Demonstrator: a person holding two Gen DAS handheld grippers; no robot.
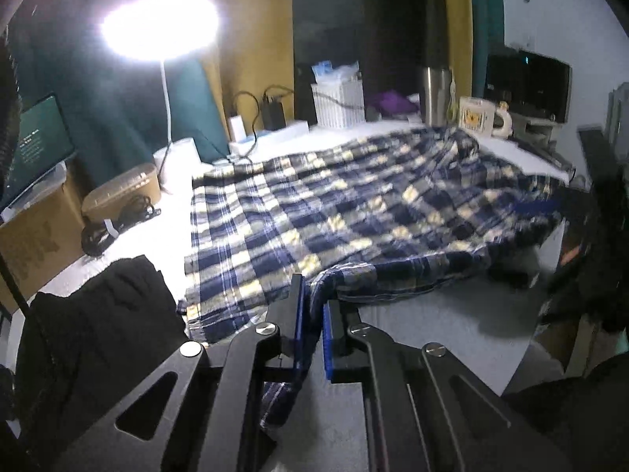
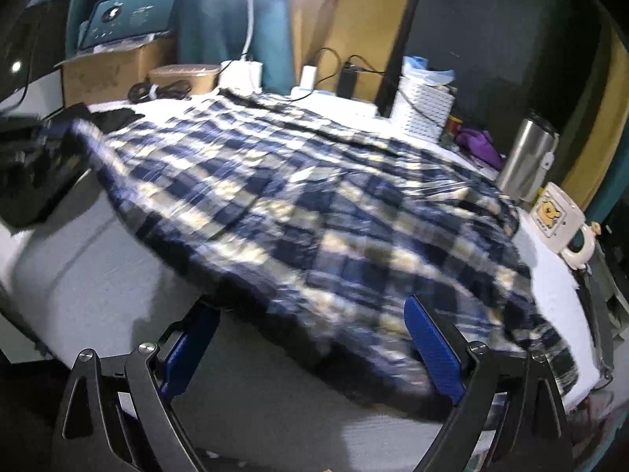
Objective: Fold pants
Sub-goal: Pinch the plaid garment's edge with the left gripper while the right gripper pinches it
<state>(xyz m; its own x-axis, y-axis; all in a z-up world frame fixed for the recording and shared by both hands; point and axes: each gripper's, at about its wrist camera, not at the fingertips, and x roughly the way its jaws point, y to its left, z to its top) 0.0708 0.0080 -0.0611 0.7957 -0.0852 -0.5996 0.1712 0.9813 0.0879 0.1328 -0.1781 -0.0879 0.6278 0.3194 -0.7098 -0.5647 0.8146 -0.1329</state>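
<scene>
Blue, white and yellow plaid pants (image 1: 334,204) lie spread over a white table (image 1: 432,326). In the left wrist view my left gripper (image 1: 314,295) is shut on a near corner of the pants, and the cloth hangs down between the blue pads (image 1: 328,338). In the right wrist view the same pants (image 2: 314,204) fill the middle, blurred. My right gripper (image 2: 310,306) is open at their near hem, its blue pads (image 2: 432,346) wide apart and not pressing on the cloth.
A black garment (image 1: 98,314) lies at the table's near left. Along the back stand a lamp (image 1: 161,27), a white basket (image 1: 340,104), a steel tumbler (image 1: 434,96) and a mug (image 1: 481,116). A cardboard box (image 1: 35,244) and coiled cables (image 1: 118,220) sit at left.
</scene>
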